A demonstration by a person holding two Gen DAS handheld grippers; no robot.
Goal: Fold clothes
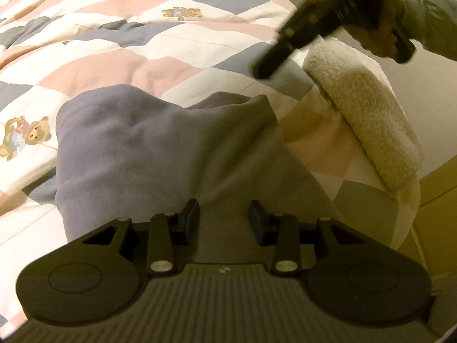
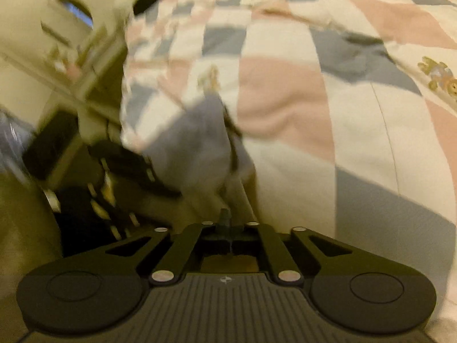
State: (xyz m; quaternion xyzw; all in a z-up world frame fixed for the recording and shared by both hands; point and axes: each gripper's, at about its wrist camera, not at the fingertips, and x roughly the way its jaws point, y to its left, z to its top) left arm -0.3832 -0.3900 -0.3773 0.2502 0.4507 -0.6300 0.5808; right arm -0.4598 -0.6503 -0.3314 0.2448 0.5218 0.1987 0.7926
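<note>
Bedding everywhere, basically: a puffy quilt in pink, cream and grey-blue diamonds with little teddy bears printed on it covers the whole bed.

Going left to right in the left wrist view: a bear print sits at the far left, then the grey-blue garment takes up the middle. It looks like soft fleecy sweatshirt-type fabric, matte, with a few shallow creases, lying on the quilt near the bed's edge. It's already doubled over, with a rolled fold edge at its far right corner. Its long axis runs from right under the camera away toward the far side of the quilt, leaning a bit left. The left gripper hovers over the near end with its fingers parted; cloth shows in the gap, but I can't tell if the pads actually touch it.

Further right there's a cream sherpa-looking cushion tilted on the bed's edge, and above it the right gripper, held by a hand in a pale blue sleeve, blurry.

The right wrist view is smeared, but its fingers are pinched nearly together with nothing visibly between them.
</note>
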